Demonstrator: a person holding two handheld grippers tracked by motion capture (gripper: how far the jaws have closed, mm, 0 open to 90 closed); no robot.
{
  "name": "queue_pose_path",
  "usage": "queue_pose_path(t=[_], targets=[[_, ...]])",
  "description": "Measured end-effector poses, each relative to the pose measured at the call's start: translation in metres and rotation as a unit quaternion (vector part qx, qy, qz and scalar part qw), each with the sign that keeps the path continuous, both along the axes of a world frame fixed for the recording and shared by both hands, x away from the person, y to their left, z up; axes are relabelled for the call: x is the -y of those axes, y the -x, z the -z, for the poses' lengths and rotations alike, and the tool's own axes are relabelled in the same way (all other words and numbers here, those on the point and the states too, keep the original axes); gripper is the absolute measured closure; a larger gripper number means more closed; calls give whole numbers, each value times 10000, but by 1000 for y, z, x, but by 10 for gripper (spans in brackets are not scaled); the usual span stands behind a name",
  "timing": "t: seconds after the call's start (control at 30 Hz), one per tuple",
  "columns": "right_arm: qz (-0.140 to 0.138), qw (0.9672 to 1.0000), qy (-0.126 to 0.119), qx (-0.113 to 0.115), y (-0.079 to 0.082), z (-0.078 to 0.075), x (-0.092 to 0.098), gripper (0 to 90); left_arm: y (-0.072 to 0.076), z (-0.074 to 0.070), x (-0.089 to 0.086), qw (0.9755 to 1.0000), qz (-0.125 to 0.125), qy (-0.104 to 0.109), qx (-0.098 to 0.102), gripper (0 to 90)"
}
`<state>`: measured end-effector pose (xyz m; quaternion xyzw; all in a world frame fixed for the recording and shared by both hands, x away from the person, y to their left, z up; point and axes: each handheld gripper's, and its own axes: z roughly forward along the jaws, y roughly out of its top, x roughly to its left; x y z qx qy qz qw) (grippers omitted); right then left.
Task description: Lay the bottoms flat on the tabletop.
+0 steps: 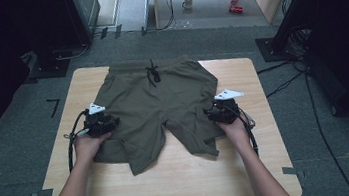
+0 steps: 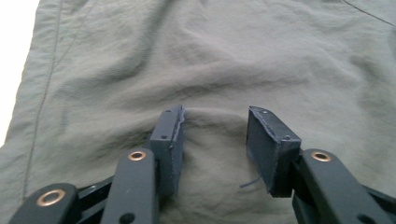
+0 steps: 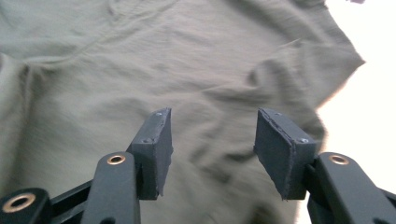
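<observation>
- High view: olive shorts [image 1: 161, 107] lie flat on the worktop [image 1: 182, 177], waistband far; the left gripper [image 1: 99, 123] and right gripper [image 1: 223, 111] sit at the outer leg edges. Likely smoothing before a fold.
- Left gripper view: jaws apart over cloth, gripping nothing.
- Right gripper view: jaws apart, empty; next, each must pinch an edge.
</observation>
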<state>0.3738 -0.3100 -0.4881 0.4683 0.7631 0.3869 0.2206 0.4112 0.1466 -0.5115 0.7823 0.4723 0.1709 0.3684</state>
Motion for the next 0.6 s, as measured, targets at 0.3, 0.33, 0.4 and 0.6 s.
queue_pose_path(t=[0.3, 0.33, 0.4, 0.6], targets=[[181, 9996, -5, -197, 11, 4, 17, 392, 2, 0, 0, 9999, 50, -88, 55, 543], [173, 9996, -10, -244, 13, 7, 16, 391, 2, 1, 0, 9999, 49, -78, 60, 543], [192, 9991, 111, -372, 15, 14, 12, 456, 3, 1, 0, 9999, 54, -74, 65, 544], [398, 9981, 204, -424, 25, 11, 28, 858, 3, 1, -1, 9999, 30, -64, 98, 547]])
